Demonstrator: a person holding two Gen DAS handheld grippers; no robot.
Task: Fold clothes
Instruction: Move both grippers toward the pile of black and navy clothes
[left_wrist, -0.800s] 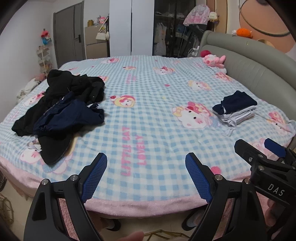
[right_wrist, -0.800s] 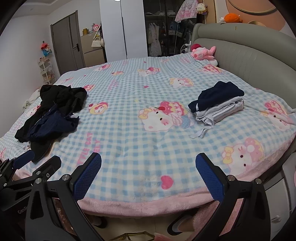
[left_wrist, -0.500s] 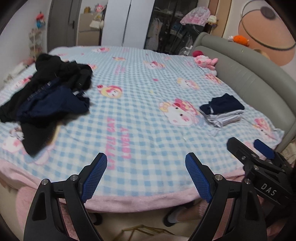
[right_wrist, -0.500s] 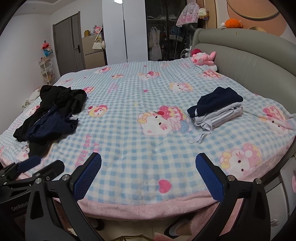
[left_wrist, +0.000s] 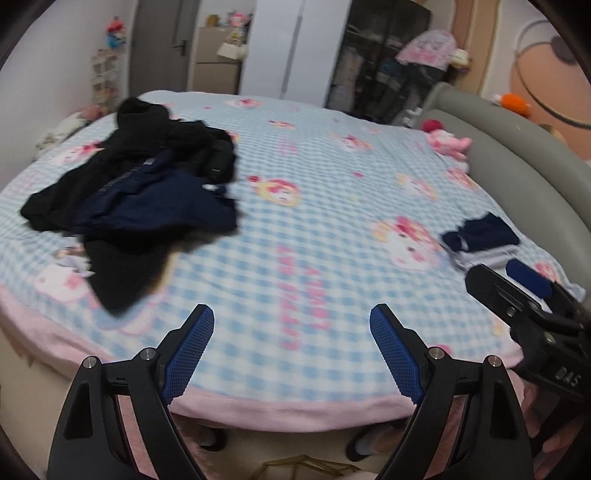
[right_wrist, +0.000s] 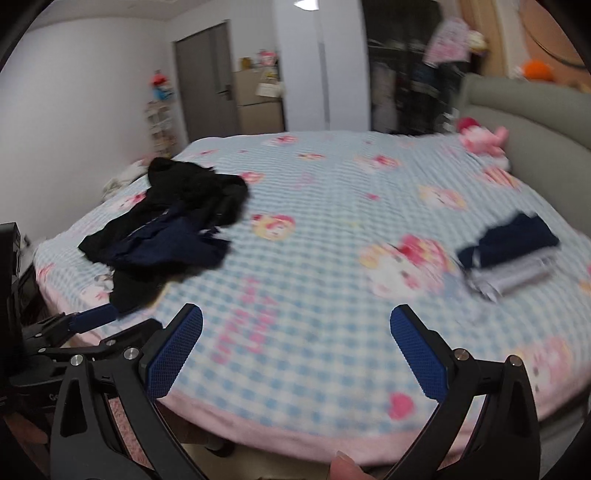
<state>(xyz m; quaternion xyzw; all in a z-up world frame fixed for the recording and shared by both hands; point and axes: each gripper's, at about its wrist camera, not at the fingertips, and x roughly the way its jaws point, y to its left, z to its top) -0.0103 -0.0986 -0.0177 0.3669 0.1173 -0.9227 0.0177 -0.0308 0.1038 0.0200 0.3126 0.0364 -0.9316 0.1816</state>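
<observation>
A heap of unfolded black and navy clothes (left_wrist: 140, 192) lies on the left of the bed; it also shows in the right wrist view (right_wrist: 173, 229). A small stack of folded clothes (left_wrist: 480, 240), navy on top of grey, lies on the right, also in the right wrist view (right_wrist: 509, 254). My left gripper (left_wrist: 291, 350) is open and empty over the bed's front edge. My right gripper (right_wrist: 295, 350) is open and empty beside it, and shows at the right edge of the left wrist view (left_wrist: 517, 295).
The bed has a blue checked blanket (left_wrist: 314, 240) with a pink border. A grey padded headboard (left_wrist: 517, 147) curves along the right. A pink plush toy (left_wrist: 447, 142) lies near it. Wardrobes and a door stand behind.
Both grippers have swung to the left, so the dark heap sits closer to the middle of each view. Both stay open and empty. The clothes have not moved.
</observation>
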